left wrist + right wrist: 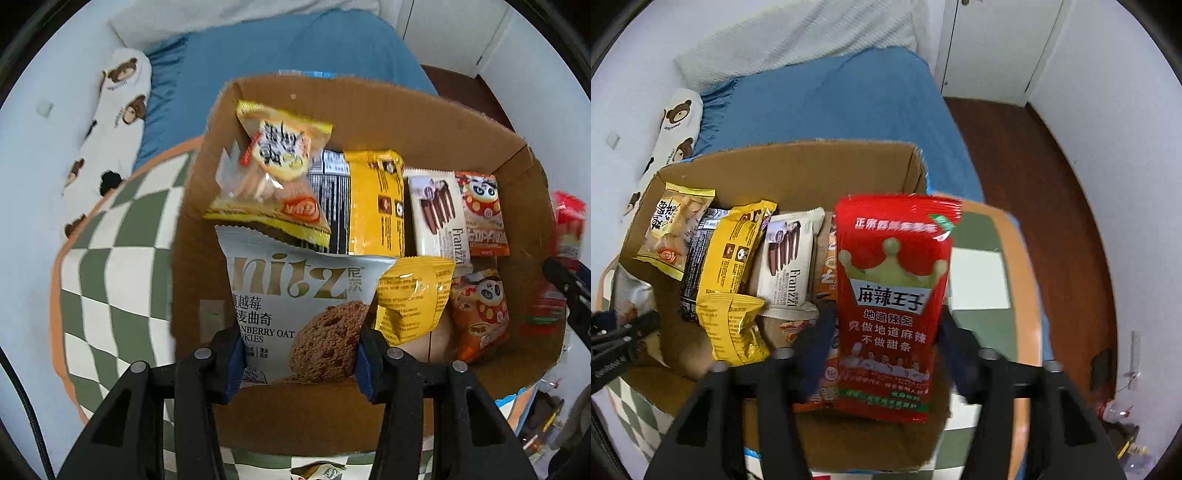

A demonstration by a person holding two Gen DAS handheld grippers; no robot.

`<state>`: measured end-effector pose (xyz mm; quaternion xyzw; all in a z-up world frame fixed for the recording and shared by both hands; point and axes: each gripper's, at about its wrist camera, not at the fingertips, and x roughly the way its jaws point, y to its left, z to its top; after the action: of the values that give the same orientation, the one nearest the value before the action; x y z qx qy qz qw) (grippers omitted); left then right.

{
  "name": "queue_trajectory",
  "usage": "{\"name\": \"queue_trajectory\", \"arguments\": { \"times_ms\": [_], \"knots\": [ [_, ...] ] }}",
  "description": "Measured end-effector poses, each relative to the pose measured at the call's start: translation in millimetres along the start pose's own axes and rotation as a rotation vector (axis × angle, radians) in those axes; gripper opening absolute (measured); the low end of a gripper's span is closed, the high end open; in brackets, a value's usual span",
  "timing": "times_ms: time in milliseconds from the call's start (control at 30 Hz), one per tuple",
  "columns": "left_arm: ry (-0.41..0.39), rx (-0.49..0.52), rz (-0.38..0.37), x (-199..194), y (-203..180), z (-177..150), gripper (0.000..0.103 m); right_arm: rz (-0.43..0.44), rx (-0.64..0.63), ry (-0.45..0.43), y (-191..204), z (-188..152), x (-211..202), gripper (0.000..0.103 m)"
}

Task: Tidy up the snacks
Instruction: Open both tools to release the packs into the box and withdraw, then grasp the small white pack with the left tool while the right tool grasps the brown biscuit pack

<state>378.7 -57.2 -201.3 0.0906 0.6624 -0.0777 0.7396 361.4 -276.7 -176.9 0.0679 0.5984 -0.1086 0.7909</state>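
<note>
An open cardboard box (424,122) (798,166) holds several snack packets in rows. My left gripper (301,363) is shut on a silver Nitz cranberry oat cookie bag (295,295), holding it upright over the box's near left part. My right gripper (886,349) is shut on a red spicy-strip packet (892,295), holding it upright over the box's right side; the packet also shows at the right edge of the left wrist view (567,229). Inside the box lie a yellow rice cracker bag (273,173), yellow packets (376,199), a white Franzzi packet (439,218) and orange panda packets (480,218).
The box stands on a green-and-white checkered cushion with an orange border (110,258) (982,280). Behind it is a bed with a blue sheet (831,99) and a bear-print pillow (110,147). Dark wood floor (1052,221) lies to the right.
</note>
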Motion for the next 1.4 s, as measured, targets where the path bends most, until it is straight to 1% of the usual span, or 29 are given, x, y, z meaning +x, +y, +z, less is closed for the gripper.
{"name": "queue_trajectory", "arguments": {
  "times_ms": [67,100,133,167,200,267,367,433,500,600,700,900,1167,1267,1400],
  "knots": [
    [-0.009,-0.008,-0.009,4,2,0,0.059,-0.007,-0.002,0.015,1,0,5,0.083],
    [-0.016,-0.013,-0.019,5,4,0,0.079,-0.005,-0.004,0.016,1,-1,5,0.084],
    [-0.020,-0.021,-0.027,5,5,1,0.089,-0.008,-0.008,0.020,2,-1,7,0.084],
    [-0.030,-0.034,-0.042,5,7,0,0.089,-0.003,-0.004,0.025,2,-2,8,0.085],
    [-0.039,-0.043,-0.053,4,9,0,0.089,0.006,-0.002,0.029,2,-2,8,0.090],
    [-0.044,-0.058,-0.066,3,11,-1,0.089,0.017,0.001,0.036,1,-3,6,0.092],
    [-0.063,-0.074,-0.085,-2,12,-4,0.089,0.054,0.003,0.038,1,-7,0,0.092],
    [-0.080,-0.073,-0.086,-6,11,-7,0.089,0.084,0.003,0.032,2,-10,-4,0.092],
    [-0.102,-0.068,-0.106,-10,10,-12,0.089,0.111,0.003,0.023,5,-14,-10,0.092],
    [-0.133,-0.065,-0.113,-20,9,-21,0.089,0.126,0.003,0.011,8,-21,-17,0.092],
    [-0.184,-0.056,-0.108,-34,5,-33,0.089,0.139,0.006,-0.004,10,-29,-23,0.092],
    [-0.284,-0.048,-0.085,-65,3,-56,0.089,0.149,0.013,-0.077,12,-53,-47,0.092],
    [-0.413,-0.047,-0.071,-107,-2,-92,0.089,0.150,-0.018,-0.202,23,-84,-94,0.092],
    [-0.450,-0.044,-0.067,-118,-5,-107,0.089,0.138,-0.011,-0.241,24,-96,-109,0.099],
    [-0.489,-0.038,-0.066,-130,-7,-128,0.089,0.148,0.009,-0.278,21,-112,-125,0.099]
  ]
}}
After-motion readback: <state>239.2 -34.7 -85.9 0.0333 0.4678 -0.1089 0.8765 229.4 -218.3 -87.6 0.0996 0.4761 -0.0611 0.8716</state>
